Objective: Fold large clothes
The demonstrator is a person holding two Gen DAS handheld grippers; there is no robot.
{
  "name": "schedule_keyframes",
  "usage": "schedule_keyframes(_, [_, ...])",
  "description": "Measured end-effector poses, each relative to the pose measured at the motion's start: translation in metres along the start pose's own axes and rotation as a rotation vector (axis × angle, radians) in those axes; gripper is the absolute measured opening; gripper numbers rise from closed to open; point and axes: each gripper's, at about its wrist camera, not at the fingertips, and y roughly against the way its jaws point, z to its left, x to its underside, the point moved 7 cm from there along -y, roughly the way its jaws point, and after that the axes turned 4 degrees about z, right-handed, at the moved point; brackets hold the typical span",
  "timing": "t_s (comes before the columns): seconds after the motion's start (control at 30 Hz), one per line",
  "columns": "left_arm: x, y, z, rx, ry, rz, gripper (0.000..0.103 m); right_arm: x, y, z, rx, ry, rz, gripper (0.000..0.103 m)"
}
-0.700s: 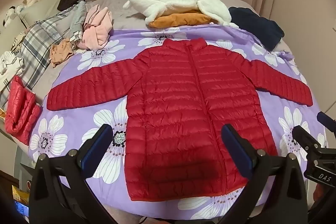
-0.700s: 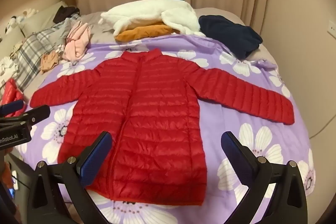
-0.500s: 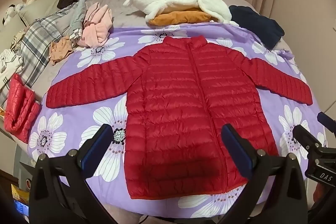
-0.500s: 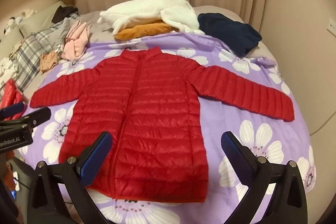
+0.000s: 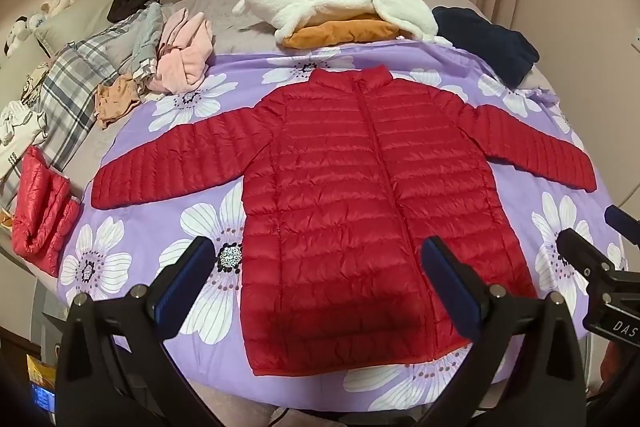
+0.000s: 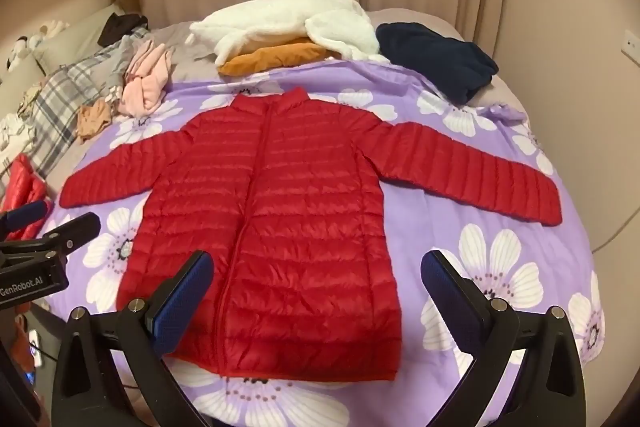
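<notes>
A red quilted puffer jacket (image 5: 360, 203) lies flat, front up and zipped, on the purple flowered bedsheet (image 5: 208, 227), both sleeves spread out sideways and the collar pointing away. The left hand-held gripper (image 5: 318, 275) hangs above its hem, jaws wide apart with nothing between them. The right hand-held gripper (image 6: 316, 289) hangs above the hem's other side, also spread wide and empty. Beyond the collar sits a white fleece garment (image 5: 336, 3) on an orange one (image 5: 344, 31).

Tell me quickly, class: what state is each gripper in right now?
Left gripper: open, holding nothing.
Right gripper: open, holding nothing.
</notes>
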Motion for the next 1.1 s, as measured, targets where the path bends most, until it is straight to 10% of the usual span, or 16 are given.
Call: schedule_keyframes(1.1, [0.0032,0.0036,-0.0042,0.005,-0.006,0.002,0.103,-0.0002,0.0020,-0.0012,-0.010,-0.007,0.005,0.102])
